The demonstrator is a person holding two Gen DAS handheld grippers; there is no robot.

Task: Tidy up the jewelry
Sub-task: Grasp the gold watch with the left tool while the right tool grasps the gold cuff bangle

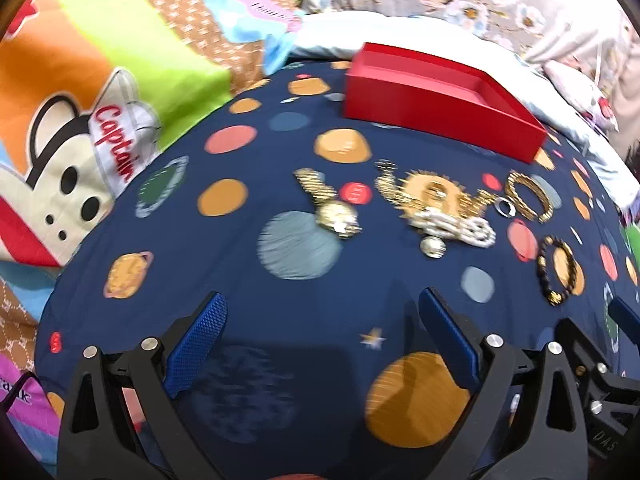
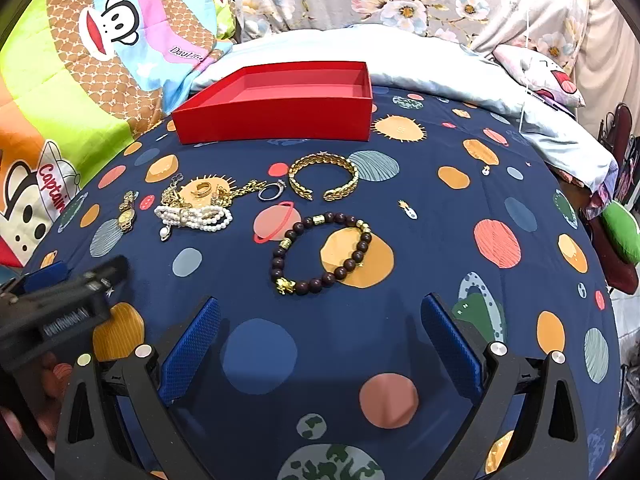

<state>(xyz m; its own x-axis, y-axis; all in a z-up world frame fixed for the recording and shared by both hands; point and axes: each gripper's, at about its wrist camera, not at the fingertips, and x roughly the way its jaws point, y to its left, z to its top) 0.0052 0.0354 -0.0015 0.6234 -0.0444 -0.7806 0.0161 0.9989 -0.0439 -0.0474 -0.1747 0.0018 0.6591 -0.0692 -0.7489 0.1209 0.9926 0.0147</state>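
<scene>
A red open box sits at the back of the navy planet-print cloth; it looks empty. In front of it lie a gold cuff bangle, a dark bead bracelet, a silver ring, a gold chain, a pearl bracelet and a gold watch. My right gripper is open and empty, just short of the bead bracelet. My left gripper is open and empty, short of the watch and pearls. The box lies beyond.
A colourful monkey-print quilt borders the cloth on the left. A pale blue pillow and floral fabric lie behind the box. The left gripper's body shows at the right view's left edge.
</scene>
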